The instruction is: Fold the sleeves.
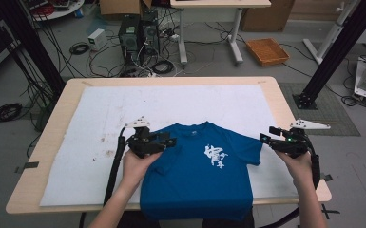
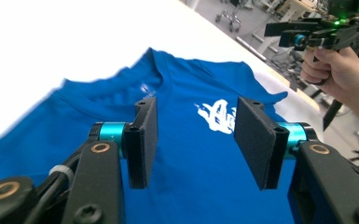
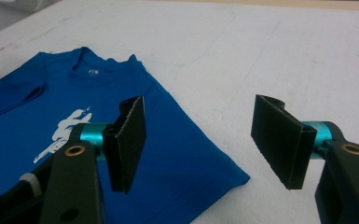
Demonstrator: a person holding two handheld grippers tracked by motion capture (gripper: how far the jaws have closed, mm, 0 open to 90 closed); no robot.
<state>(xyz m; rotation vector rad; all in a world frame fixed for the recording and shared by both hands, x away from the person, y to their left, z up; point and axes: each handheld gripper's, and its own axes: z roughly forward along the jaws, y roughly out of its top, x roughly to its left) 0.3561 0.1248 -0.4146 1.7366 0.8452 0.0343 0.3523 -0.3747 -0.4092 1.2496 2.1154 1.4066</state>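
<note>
On the white table cover (image 1: 100, 123) lay a blue T-shirt (image 1: 199, 175), soft and light, likely to sag; best pinched at sleeve hems. Left gripper (image 1: 168, 141) and right gripper (image 1: 265, 137) hovered spread, holding nothing.

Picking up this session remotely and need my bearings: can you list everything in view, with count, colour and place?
T-shirt: one, blue with a white chest print, spread flat at the near edge of the table, hem hanging over it.
Cloth cover: one, white and stained, covers the tabletop.
Table: one, light wood, centre.
Basket: one, orange, on the floor beyond the table.
Computer towers: two, black, on the floor amid cables.
Left gripper: black, jaws open, above the shirt's left sleeve.
Right gripper: black, jaws open, at the right sleeve's edge.
</note>
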